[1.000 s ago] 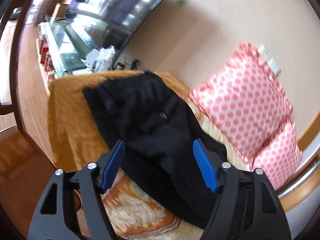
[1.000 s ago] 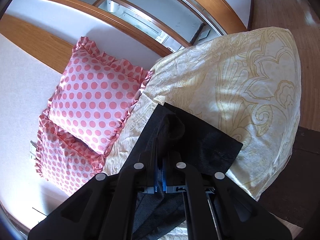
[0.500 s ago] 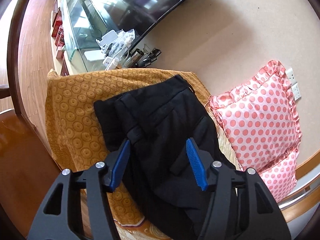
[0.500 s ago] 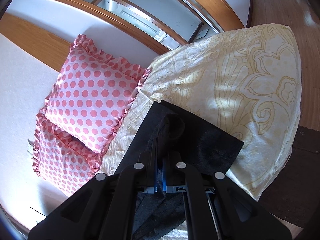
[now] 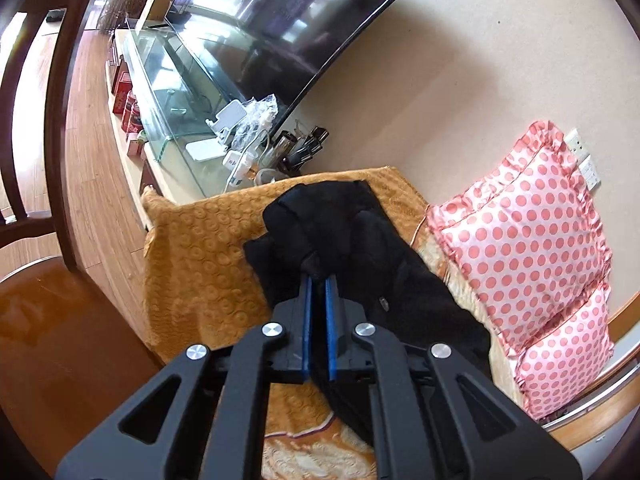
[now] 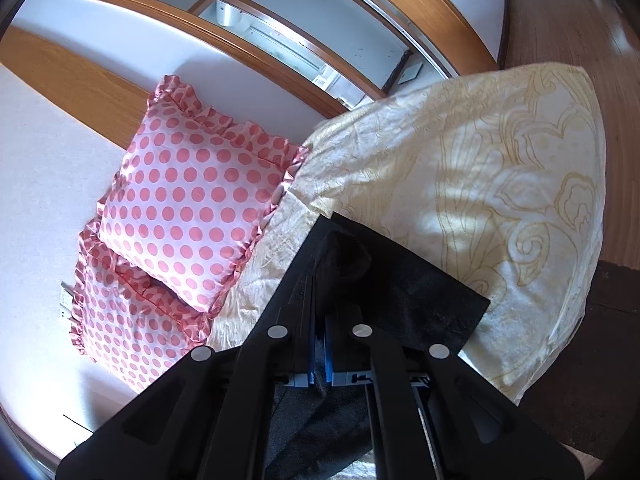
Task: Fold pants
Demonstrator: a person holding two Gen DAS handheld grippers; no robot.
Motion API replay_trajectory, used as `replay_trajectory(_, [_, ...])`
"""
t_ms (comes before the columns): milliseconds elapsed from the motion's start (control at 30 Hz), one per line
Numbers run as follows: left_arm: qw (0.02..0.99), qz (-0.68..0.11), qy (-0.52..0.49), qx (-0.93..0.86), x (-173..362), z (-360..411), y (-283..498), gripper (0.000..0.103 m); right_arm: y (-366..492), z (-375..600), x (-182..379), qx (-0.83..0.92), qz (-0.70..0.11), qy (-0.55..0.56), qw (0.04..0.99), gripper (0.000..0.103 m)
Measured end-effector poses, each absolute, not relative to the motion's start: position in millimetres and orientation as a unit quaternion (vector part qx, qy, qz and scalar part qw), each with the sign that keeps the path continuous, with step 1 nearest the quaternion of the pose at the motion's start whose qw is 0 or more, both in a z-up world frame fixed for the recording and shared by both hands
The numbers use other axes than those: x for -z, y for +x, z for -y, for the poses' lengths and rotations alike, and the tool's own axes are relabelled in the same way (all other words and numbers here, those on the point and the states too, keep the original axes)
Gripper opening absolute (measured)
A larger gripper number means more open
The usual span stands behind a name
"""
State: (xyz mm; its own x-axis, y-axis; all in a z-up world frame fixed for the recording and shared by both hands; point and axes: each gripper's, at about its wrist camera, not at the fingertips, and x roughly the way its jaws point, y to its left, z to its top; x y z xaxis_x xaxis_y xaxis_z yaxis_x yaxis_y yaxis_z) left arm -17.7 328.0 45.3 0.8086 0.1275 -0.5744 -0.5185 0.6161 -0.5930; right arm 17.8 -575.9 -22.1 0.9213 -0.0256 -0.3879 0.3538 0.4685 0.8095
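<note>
Black pants (image 5: 360,248) lie along a sofa seat over an orange patterned cover (image 5: 200,256). My left gripper (image 5: 319,280) is shut on a bunched fold of the pants near the waist end, its blue pads nearly together with cloth between them. In the right wrist view the leg end of the pants (image 6: 404,284) lies flat on a cream floral cover (image 6: 500,184). My right gripper (image 6: 320,280) is shut on the pants' edge there, the cloth puckered up over its tips.
Two pink polka-dot pillows (image 5: 532,240) lean on the wall behind the sofa; they also show in the right wrist view (image 6: 192,204). A glass TV stand (image 5: 172,92) with small items and a television (image 5: 280,20) stands beyond the sofa's end. Wooden floor (image 6: 580,20) surrounds the sofa.
My left gripper moved forward over the waist end and closed from wide open onto a fold of the pants, bunching the cloth. My right gripper stayed shut on the leg end.
</note>
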Motion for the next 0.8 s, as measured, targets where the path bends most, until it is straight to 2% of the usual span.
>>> replay_trajectory(67, [0.858,-0.264,-0.397,-0.192,-34.2,-330.8,-16.0,0.008,17.5,577.0,21.6,0.116,-0.163,0.500,0.842,0.003])
replay_trajectory(167, [0.851,-0.287,-0.390,-0.201,-19.7,-330.9,-9.3,0.019,23.7,578.3,30.9,0.133,-0.190,0.496,0.837,0.003])
replay_trajectory(233, [0.855,-0.286,-0.386,-0.197,-18.5,-328.1,-10.3,0.020,22.8,579.5,40.5,0.137,-0.198,0.505,0.829,0.003])
replay_trajectory(433, [0.895,-0.227,-0.309,-0.230,-58.9,-299.6,-31.7,0.049,17.5,577.4,44.2,0.139,-0.199,0.504,0.829,0.003])
replay_trajectory(500, [0.909,-0.217,-0.288,-0.211,-72.2,-282.2,-31.6,0.071,17.0,576.7,43.9,0.140,-0.201,0.501,0.830,0.003])
replay_trajectory(600, [0.925,-0.239,-0.268,-0.124,-81.7,-244.5,-14.5,0.082,17.4,576.7,44.8,0.142,-0.203,0.501,0.829,0.003])
replay_trajectory(667, [0.928,-0.269,-0.251,-0.050,-79.7,-211.2,4.6,0.087,17.2,576.4,45.2,0.141,-0.203,0.502,0.829,0.003])
replay_trajectory(800, [0.917,-0.321,-0.219,0.093,-66.9,-139.9,41.7,0.089,11.9,574.4,35.5,0.139,-0.192,0.486,0.841,0.003])
